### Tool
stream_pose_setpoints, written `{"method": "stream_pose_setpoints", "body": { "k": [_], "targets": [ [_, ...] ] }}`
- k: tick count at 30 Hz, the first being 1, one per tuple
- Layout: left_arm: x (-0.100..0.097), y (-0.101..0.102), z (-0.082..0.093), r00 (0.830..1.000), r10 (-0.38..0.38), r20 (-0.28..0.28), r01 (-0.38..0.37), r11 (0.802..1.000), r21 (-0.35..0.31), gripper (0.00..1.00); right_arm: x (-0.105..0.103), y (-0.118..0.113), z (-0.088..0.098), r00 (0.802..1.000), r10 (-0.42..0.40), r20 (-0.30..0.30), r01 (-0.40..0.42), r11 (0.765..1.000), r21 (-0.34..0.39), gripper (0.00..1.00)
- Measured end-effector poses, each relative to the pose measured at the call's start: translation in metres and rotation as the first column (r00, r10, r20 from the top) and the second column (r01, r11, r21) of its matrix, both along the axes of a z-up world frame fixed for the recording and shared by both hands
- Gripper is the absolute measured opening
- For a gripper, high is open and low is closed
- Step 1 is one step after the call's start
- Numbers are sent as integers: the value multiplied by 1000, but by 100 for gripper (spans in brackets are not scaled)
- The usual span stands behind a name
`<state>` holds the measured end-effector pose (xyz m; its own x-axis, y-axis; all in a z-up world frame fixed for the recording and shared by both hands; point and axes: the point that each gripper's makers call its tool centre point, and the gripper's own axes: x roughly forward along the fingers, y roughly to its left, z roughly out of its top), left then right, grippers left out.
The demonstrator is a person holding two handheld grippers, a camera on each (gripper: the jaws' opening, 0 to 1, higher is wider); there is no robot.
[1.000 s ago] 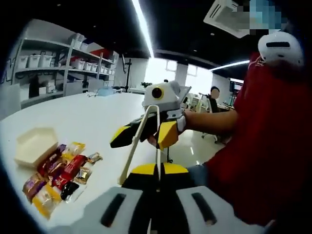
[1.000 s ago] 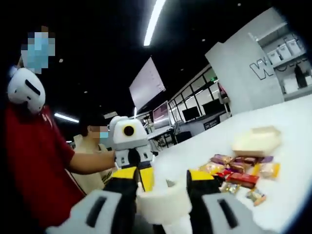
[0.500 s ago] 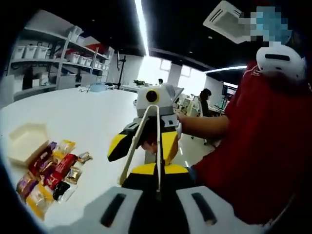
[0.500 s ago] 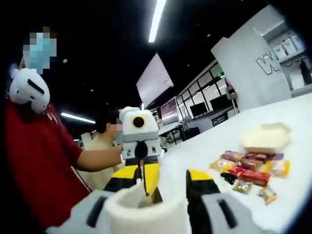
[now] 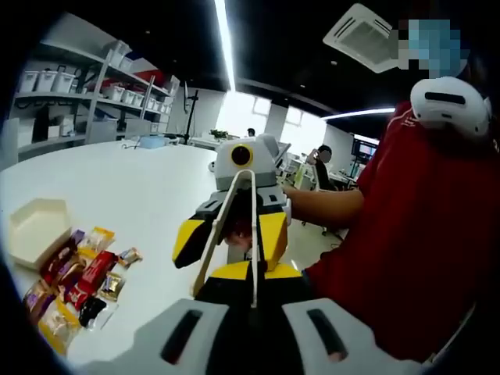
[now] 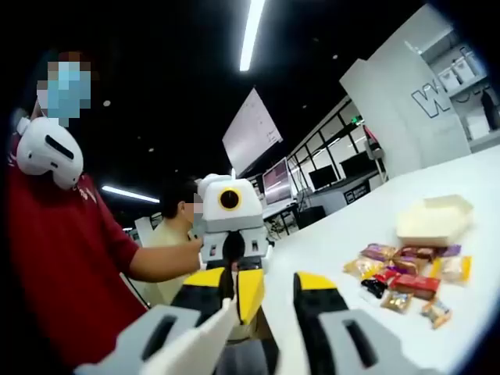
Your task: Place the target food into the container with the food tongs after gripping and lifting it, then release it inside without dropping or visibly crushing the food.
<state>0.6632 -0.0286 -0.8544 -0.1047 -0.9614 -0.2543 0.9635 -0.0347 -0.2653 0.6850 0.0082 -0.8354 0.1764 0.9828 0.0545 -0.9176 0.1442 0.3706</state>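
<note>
White tabletop (image 5: 148,195) under dark ceilings with strip lights sets the scene. At the bottom of the left gripper view, the left hand-held gripper (image 5: 251,273) has its yellow-tipped jaws nearly together, with the white food tongs (image 5: 230,226) rising from between them; it appears to be clamping the tongs' hinge end. Just beyond, at frame centre, the right hand-held gripper (image 5: 226,238) faces it, jaws apart on either side of the tong arms. In the right gripper view that gripper's own jaws (image 6: 269,293) stand parted at the bottom, a white tong arm slanting across the lower left.

Lower left in the left gripper view, wrapped snacks (image 5: 78,277) lie in a loose pile on the tabletop, and just past them sits the empty cream container (image 5: 35,230). A person's red sleeve (image 5: 406,234) fills the right. Shelves with bins (image 5: 86,86) line the far upper left.

Judgement: both hands are off the surface, settling the grip on the tongs. Doing this well likely means seating the tongs firmly, then descending on one edge snack and squeezing gently.
</note>
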Motion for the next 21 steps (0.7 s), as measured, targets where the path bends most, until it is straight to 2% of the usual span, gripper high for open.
{"method": "stream_pose_setpoints", "body": {
  "k": [2,6,8,13,16,18,21],
  "targets": [
    [0,0,1,1000,3,1,-3,1000,-4,1,0,-1,0,1000,4,-10,-4,1000,6,26],
    [3,-3,6,1000,31,-6,-31,999,-33,1,1,-5,5,1000,-5,7,4,999,34,22],
    [4,-3,9,999,37,-8,-37,998,-50,1,2,-6,8,1000,-9,-10,10,999,53,22],
    [6,-2,6,998,61,-22,-62,997,-42,2,4,-6,10,1000,-29,9,29,998,53,21],
    [9,0,3,996,86,-27,-87,996,-29,2,8,-11,17,998,-54,17,52,995,85,21],
    [9,1,2,996,90,-20,-91,995,-33,2,9,-15,22,998,-59,11,58,992,111,21],
    [10,2,6,995,94,-26,-96,994,-54,2,10,-14,23,998,-61,14,59,992,109,22]
  ]
}}
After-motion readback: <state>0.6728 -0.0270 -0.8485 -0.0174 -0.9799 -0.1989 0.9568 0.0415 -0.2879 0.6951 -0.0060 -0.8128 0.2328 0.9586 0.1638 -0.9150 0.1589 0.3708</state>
